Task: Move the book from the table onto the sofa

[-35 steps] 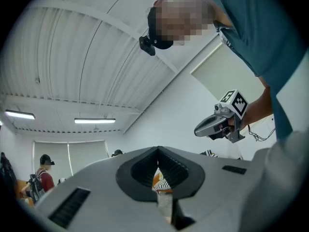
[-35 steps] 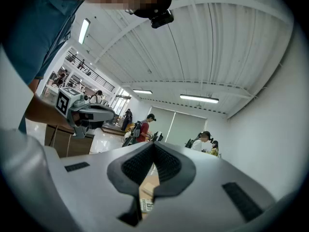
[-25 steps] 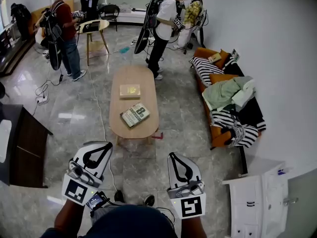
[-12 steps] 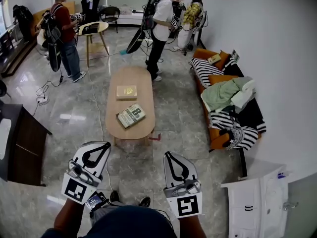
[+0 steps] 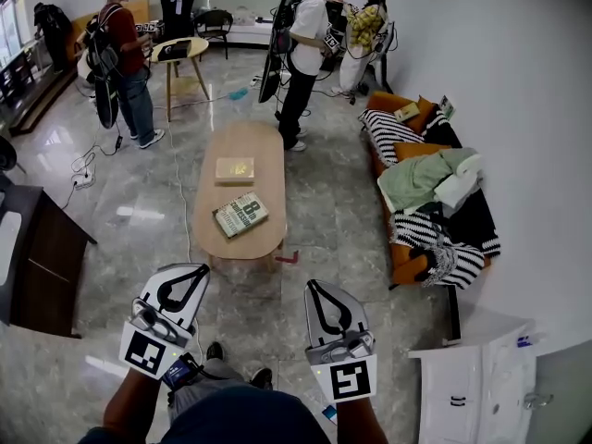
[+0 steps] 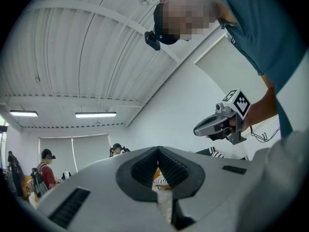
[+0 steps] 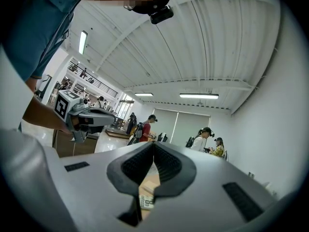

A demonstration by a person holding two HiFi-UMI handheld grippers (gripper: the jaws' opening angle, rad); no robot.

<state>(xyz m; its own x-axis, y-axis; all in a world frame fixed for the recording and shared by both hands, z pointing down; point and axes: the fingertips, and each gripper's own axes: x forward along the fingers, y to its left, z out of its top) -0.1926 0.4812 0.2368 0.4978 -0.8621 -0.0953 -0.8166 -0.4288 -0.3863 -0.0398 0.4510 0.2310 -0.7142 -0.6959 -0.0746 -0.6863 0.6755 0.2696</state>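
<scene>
Book: flat on desk, center frame.
Sofa: right side, well apart.
Left hand-held gripper: lower left, jaws together, empty.
Right hand-held gripper: lower center, jaws together, empty.

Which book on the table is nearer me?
The grey-green printed book, at the oval wooden table's near end; the plain tan book lies beyond it.

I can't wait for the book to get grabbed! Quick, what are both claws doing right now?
Left white-and-black gripper: closed, holding nothing.
Right white-and-black gripper: closed, holding nothing.
</scene>
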